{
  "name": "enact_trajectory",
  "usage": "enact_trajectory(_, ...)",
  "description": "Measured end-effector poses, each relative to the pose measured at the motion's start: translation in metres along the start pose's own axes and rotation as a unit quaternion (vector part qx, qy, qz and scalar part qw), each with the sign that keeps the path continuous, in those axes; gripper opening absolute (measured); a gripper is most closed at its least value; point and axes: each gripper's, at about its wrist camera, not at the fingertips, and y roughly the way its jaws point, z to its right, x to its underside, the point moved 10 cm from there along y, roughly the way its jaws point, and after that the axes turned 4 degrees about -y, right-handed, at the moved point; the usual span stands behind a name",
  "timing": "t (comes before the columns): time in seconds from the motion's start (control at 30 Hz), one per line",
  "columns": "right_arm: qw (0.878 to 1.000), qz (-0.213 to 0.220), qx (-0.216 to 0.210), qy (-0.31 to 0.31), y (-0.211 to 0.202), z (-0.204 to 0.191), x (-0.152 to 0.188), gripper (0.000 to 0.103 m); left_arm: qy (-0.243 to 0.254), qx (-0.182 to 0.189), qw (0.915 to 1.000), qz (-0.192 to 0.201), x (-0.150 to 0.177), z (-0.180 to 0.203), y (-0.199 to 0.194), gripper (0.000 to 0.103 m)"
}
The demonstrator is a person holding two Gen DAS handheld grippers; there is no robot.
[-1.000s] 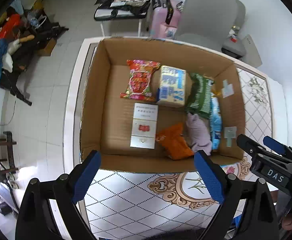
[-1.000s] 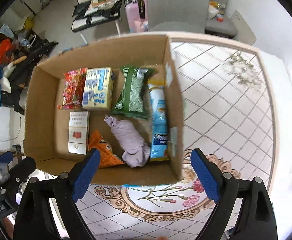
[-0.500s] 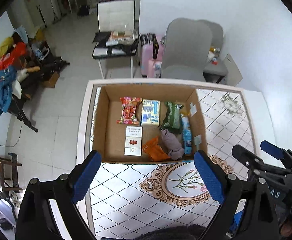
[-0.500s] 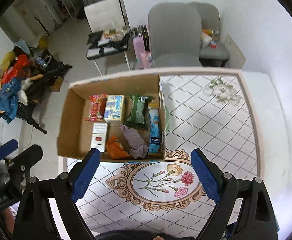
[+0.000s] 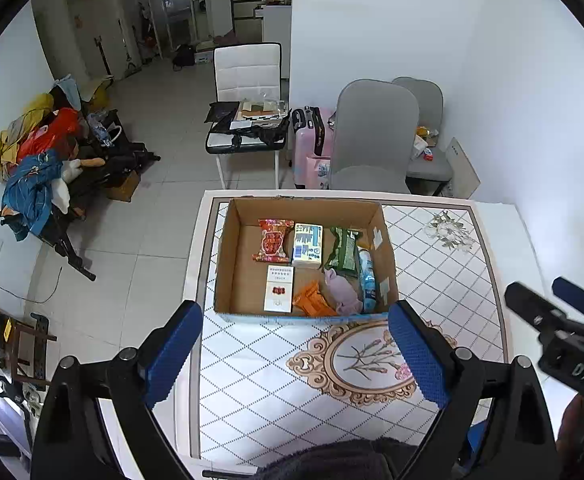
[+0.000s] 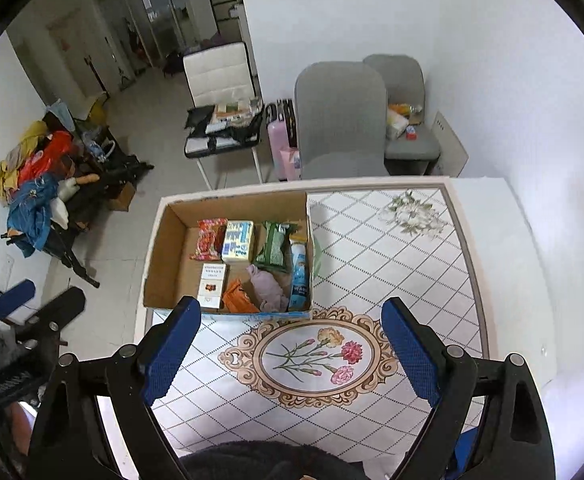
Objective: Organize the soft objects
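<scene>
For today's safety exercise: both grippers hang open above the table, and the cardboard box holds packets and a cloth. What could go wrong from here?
1. The cardboard box sits at the table's edge; a push on it might tip it to the floor.
2. The lilac cloth lies against the orange packet and blue packet, so a pinch might catch a neighbour too.
3. The left gripper and right gripper hang close together; reaching in together might make them collide.

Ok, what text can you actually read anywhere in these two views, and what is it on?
"DAS": white letters on the black body of the right gripper, seen from the left wrist view.
Print on the white carton, the blue and white box and the red snack bag in the cardboard box: too small to read.
Nothing else legible.
</scene>
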Motion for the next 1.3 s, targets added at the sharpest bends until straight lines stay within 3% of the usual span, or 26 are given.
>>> enact_trajectory(0.27, 1.000, 0.022, 0.018, -0.012, -0.039, -0.004, -0.001, 0.094, -0.019, -0.012, 0.9997, 0.010, 0.004, -0.011, -0.018, 0.095)
enact_trajectory(1.3, 0.999, 0.011, 0.042, -0.015, -0.037, 0.000, 0.012, 0.094, -0.009, -0.011, 0.9999, 0.003, 0.013, -0.003, -0.021, 0.095)
